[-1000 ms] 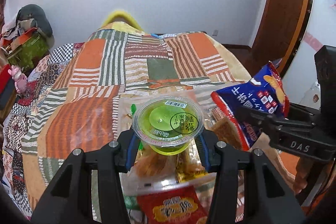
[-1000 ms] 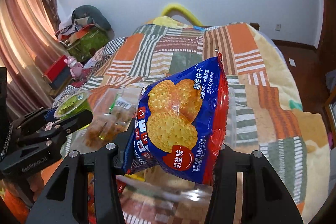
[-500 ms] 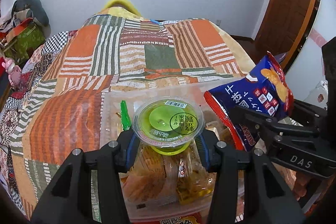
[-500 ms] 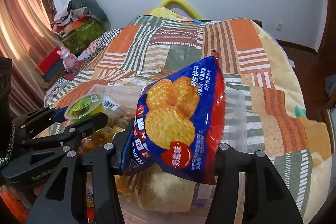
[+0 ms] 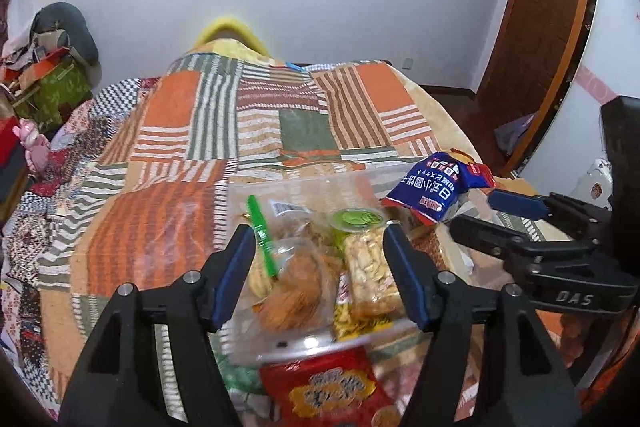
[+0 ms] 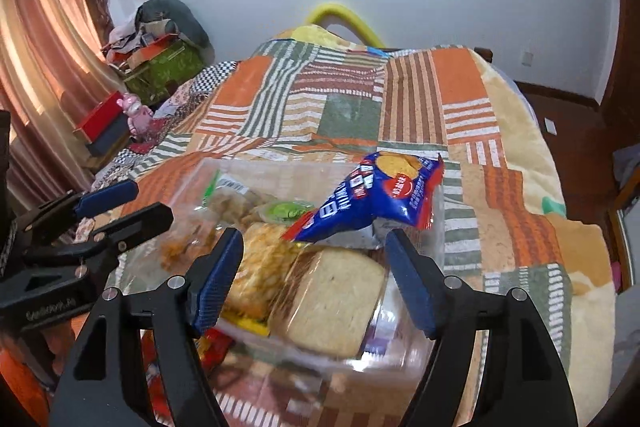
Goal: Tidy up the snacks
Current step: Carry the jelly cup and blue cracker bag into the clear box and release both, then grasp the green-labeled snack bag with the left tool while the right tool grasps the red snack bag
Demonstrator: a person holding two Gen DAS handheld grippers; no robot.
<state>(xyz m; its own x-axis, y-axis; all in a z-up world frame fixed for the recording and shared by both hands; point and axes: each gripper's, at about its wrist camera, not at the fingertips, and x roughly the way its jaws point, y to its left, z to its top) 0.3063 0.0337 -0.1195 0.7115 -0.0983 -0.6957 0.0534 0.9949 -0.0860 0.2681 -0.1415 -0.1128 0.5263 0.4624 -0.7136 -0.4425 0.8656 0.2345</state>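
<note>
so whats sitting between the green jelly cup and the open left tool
In the left wrist view, a clear pack of pale crackers lies between the green jelly cup and the left tool, inside the clear bin.

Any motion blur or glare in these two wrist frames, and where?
Left wrist: snacks in the clear container smear toward the bottom; quilt sharp, heavy fisheye bend. Right wrist: the container's near rim is streaked, the blue cracker bag fairly crisp; warm light through the curtain.
</note>
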